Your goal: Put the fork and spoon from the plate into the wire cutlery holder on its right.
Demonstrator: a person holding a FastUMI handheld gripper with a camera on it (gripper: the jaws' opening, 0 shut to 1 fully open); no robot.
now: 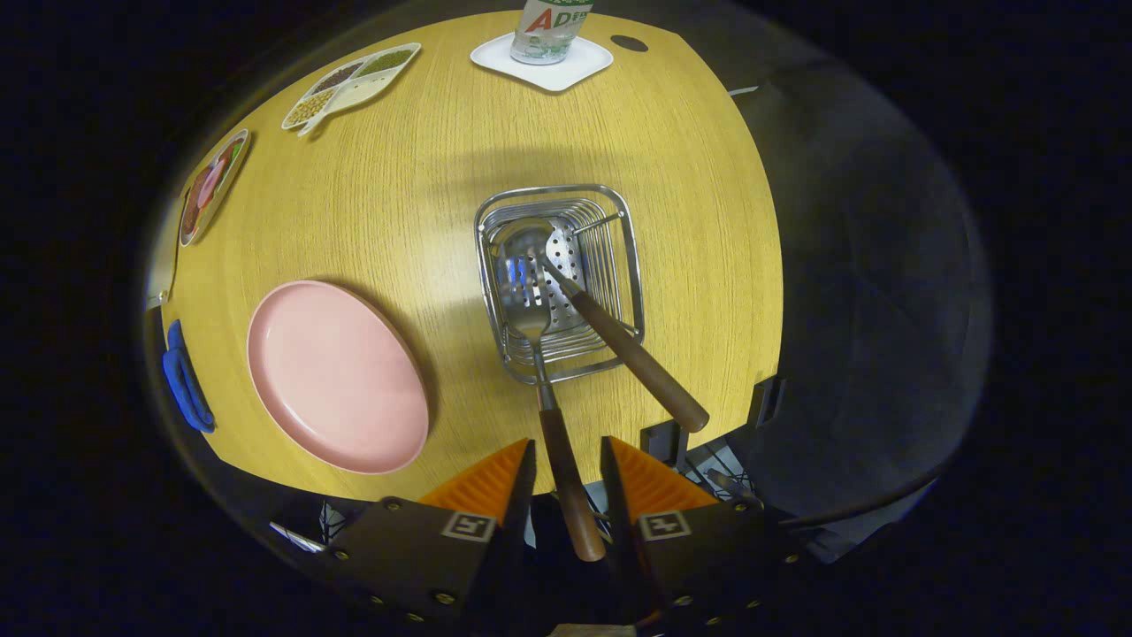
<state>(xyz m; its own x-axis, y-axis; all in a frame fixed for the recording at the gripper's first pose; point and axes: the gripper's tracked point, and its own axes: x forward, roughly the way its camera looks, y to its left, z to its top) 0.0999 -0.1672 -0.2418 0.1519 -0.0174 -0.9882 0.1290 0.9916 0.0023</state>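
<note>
The wire cutlery holder (633,265) stands on the wooden table, just ahead of my fingers. A spoon (638,358) with a wooden handle leans in it, its handle sticking out over the near right corner. The fork (559,442) has its metal head inside the holder at the near rim, and its wooden handle slants back between my fingers. My gripper (568,464) is open, with a gap on each side of the fork handle. The pink plate (336,376) lies bare to the left of the holder.
Beyond the holder a bottle (548,26) stands on a white square tray (566,71). A divided dish of beans (349,84) and another small dish (210,186) lie at the far left. A blue object (184,376) sits left of the plate. The table's edge (778,292) runs right of the holder.
</note>
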